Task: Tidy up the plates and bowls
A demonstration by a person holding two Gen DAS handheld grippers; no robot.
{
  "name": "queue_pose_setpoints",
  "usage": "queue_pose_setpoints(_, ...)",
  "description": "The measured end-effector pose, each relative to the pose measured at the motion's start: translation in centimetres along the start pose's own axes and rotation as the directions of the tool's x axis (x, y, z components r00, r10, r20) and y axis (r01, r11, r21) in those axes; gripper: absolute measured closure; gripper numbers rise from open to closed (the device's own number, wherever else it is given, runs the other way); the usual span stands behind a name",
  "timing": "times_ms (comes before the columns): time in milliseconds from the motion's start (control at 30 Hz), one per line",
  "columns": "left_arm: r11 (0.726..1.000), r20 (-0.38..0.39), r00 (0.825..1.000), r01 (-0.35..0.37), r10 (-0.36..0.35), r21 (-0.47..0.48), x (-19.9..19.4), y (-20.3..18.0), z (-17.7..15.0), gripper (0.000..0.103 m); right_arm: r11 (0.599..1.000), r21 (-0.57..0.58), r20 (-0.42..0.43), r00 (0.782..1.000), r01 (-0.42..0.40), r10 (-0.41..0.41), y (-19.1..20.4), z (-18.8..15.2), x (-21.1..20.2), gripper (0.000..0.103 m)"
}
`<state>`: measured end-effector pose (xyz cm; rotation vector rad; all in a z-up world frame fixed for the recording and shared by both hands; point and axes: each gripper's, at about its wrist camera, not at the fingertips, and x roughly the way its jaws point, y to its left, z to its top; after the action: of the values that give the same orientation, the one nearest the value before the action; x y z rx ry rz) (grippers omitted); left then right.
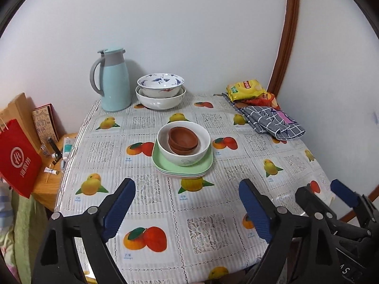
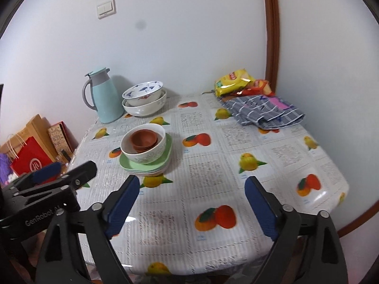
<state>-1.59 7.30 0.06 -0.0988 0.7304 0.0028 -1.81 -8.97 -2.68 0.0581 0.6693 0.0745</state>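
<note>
A stack stands mid-table: green plates (image 1: 203,164) (image 2: 167,155) under a white bowl (image 1: 189,158) (image 2: 146,157) that holds two nested brown bowls (image 1: 183,139) (image 2: 143,139). At the back, a blue-patterned bowl (image 1: 161,82) (image 2: 142,92) sits inside a larger white bowl (image 1: 161,101) (image 2: 144,108). My left gripper (image 1: 187,187) (image 2: 64,168) is open and empty, above the table's near edge, short of the stack. My right gripper (image 2: 191,187) (image 1: 317,191) is open and empty, to the right of the left one.
A light blue thermos jug (image 1: 113,82) (image 2: 103,97) stands at the back left. Snack bags (image 1: 248,90) (image 2: 234,80) and a grey checked cloth (image 1: 272,123) (image 2: 267,111) lie at the back right. A low side table (image 1: 47,182) with a red bag (image 1: 17,158) is left of the table.
</note>
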Motion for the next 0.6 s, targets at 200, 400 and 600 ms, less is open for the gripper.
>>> queue_pose_setpoints(200,1.0,0.011,1.0,-0.007,0.007,0.019,-1.0,-0.6,-0.7,0.013,1.0,0.018,0.026,1.0,0.01,-0.011,-1.0,-0.2,-2.3,0.01)
queue_pose_setpoints(400,0.999,0.018,1.0,-0.017,0.017,0.029,-1.5,-0.9,-1.1,0.012,0.999,0.026,0.008,1.0,0.028,-0.028,-1.5,-0.8,-2.5,0.01)
queue_pose_setpoints(600,0.999,0.02,1.0,-0.018,0.018,0.029,-1.7,-0.8,-1.2,0.012,0.999,0.03,0.006,0.999,0.045,-0.045,-1.8,-1.0,-2.7,0.01)
